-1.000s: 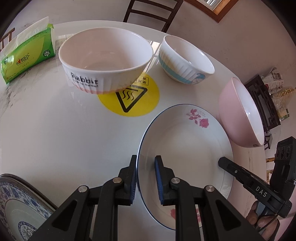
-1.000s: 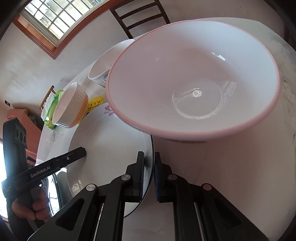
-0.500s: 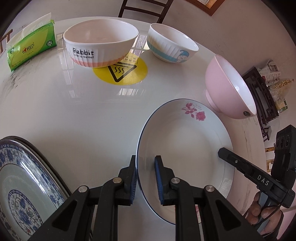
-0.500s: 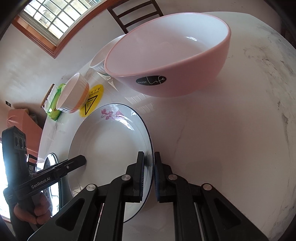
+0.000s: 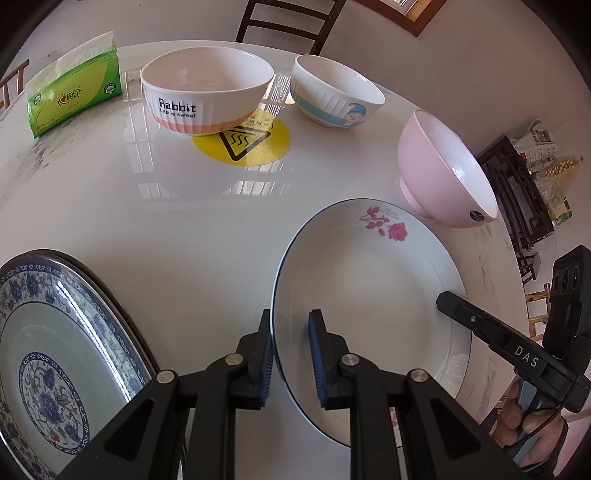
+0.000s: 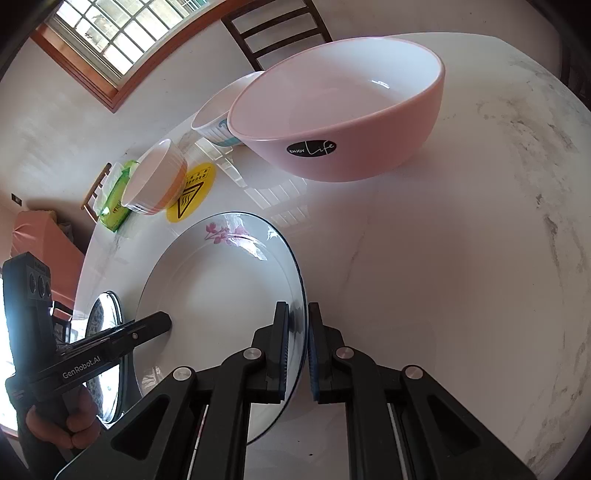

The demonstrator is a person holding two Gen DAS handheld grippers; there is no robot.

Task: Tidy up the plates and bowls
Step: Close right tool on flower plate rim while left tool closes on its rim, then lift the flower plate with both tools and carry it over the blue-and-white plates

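Note:
A white plate with a pink rose (image 5: 369, 295) hangs tilted just above the table, gripped on opposite sides. My left gripper (image 5: 291, 354) is shut on its left rim. My right gripper (image 6: 297, 347) is shut on its right rim, and the same plate (image 6: 214, 295) fills the middle of the right wrist view. A blue-patterned plate (image 5: 55, 350) lies at the lower left, close beside the held plate. Three bowls stand beyond: a white Rabbit bowl (image 5: 207, 96), a blue-striped bowl (image 5: 332, 92) and a pink bowl (image 5: 443, 173).
The white round table (image 5: 147, 214) carries a green tissue pack (image 5: 74, 99) at the far left and a yellow warning sticker (image 5: 242, 142) under the Rabbit bowl. A dark chair (image 5: 288, 18) stands behind the table. A black rack (image 5: 517, 192) sits past the right edge.
Both grippers have carried the rose plate back from the bowls. The pink bowl, earlier looming over the right gripper, now stands farther off. More of the blue-patterned plate shows at the left.

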